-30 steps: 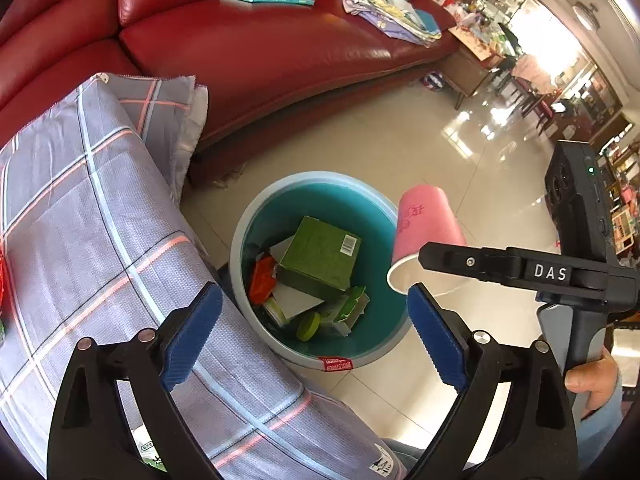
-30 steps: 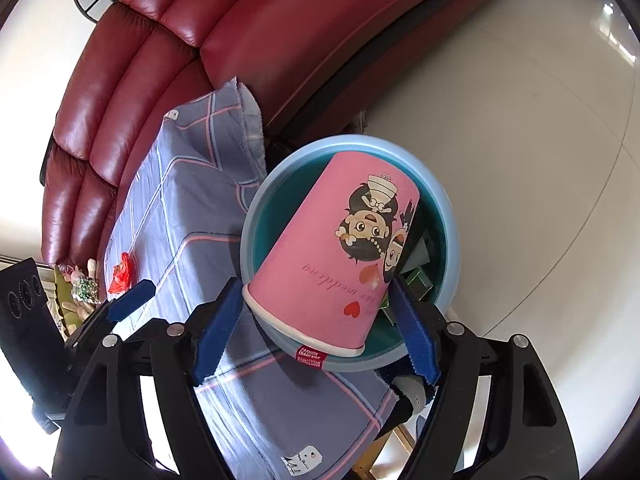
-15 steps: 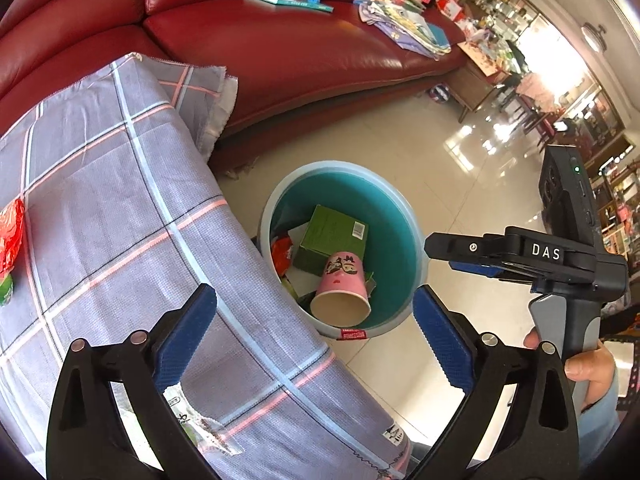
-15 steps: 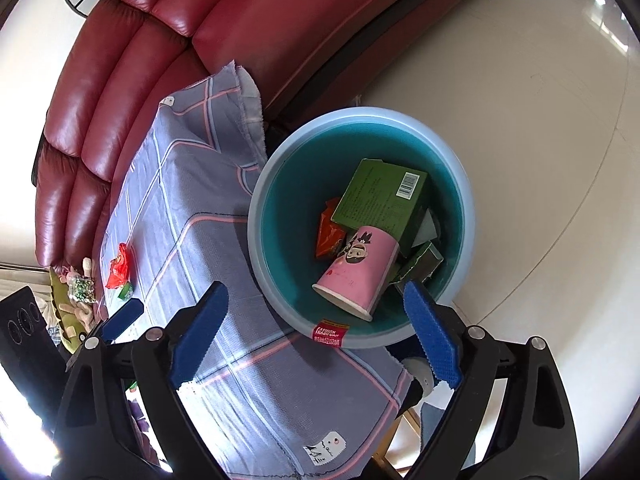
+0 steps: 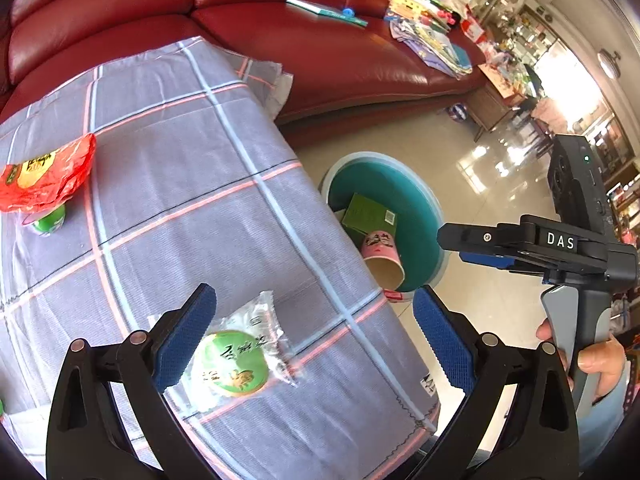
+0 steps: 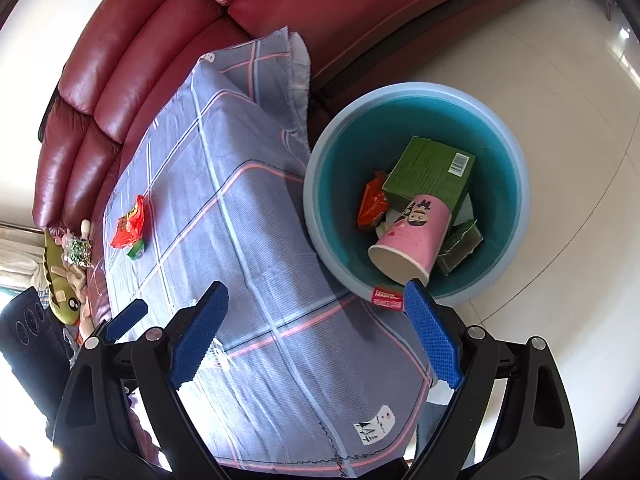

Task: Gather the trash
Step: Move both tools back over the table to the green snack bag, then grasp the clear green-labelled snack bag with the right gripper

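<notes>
A teal bin (image 6: pixel 508 184) stands on the floor beside the cloth-covered table (image 6: pixel 224 184); it also shows in the left wrist view (image 5: pixel 424 216). In it lie a pink paper cup (image 6: pixel 412 236), a green box (image 6: pixel 432 172) and a red wrapper (image 6: pixel 372 204). My right gripper (image 6: pixel 316 336) is open and empty above the table edge near the bin. My left gripper (image 5: pixel 316 336) is open and empty over a clear packet with a green round label (image 5: pixel 236 356) on the table. A red wrapper (image 5: pixel 44 176) and a small green item (image 5: pixel 50 220) lie at the table's far left.
A red leather sofa (image 5: pixel 280 32) runs behind the table, with books and papers (image 5: pixel 428 36) on its seat. Shiny tiled floor (image 6: pixel 540 80) surrounds the bin. Toys (image 6: pixel 68 264) lie on the sofa beside the table.
The right gripper opened and the pink cup fell into the bin. Both grippers have swung left, away from the bin and over the table; the labelled packet came into the left view.
</notes>
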Demonstrator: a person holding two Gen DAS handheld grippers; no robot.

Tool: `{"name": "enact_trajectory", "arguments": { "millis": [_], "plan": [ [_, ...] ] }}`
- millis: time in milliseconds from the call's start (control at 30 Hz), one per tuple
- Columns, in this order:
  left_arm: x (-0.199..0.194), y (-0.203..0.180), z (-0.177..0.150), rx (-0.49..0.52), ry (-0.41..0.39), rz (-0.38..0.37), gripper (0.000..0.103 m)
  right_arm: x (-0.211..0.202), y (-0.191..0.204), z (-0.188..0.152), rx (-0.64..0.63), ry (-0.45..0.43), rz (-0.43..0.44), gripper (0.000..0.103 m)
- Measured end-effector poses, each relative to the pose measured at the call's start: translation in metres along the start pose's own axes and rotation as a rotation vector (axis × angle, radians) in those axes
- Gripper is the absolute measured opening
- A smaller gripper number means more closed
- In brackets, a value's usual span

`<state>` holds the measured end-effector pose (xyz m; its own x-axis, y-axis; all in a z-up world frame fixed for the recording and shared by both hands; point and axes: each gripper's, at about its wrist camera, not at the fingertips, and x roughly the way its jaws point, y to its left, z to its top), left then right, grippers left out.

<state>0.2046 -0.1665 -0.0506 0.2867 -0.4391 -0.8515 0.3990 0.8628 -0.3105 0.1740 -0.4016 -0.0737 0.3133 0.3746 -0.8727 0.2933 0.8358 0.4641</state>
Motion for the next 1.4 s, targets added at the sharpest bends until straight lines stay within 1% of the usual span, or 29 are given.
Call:
{"name": "enact_trajectory", "arguments": {
  "millis": [200,467,700,900,1167,1267,1300,1367,1400],
  "plan": [
    [-0.019,0.04,-0.027,-0.067,-0.018,0.027,0.099,0.022,0.036,-0.02,-0.062,0.055,0.002,0.085],
    [-0.038,0.09,-0.055,-0.143,-0.032,0.059,0.099,0.057,0.087,-0.046,-0.147,0.13,0.004,0.085],
    [-0.048,0.128,-0.074,-0.204,-0.039,0.082,0.099,0.091,0.123,-0.063,-0.213,0.194,-0.023,0.085],
    [-0.053,0.152,-0.087,-0.247,-0.041,0.088,0.099,0.105,0.145,-0.069,-0.257,0.192,-0.053,0.085],
    [-0.061,0.175,-0.095,-0.283,-0.047,0.088,0.099,0.122,0.16,-0.071,-0.289,0.192,-0.104,0.085],
    [-0.062,0.18,-0.096,-0.288,-0.044,0.093,0.099,0.125,0.165,-0.074,-0.32,0.187,-0.116,0.085],
    [-0.062,0.181,-0.096,-0.29,-0.043,0.094,0.099,0.126,0.167,-0.075,-0.333,0.19,-0.117,0.084],
    [-0.061,0.183,-0.095,-0.295,-0.04,0.097,0.099,0.127,0.171,-0.077,-0.363,0.172,-0.135,0.075],
    [-0.061,0.183,-0.095,-0.297,-0.039,0.099,0.099,0.126,0.173,-0.077,-0.378,0.166,-0.142,0.062]
  ]
}}
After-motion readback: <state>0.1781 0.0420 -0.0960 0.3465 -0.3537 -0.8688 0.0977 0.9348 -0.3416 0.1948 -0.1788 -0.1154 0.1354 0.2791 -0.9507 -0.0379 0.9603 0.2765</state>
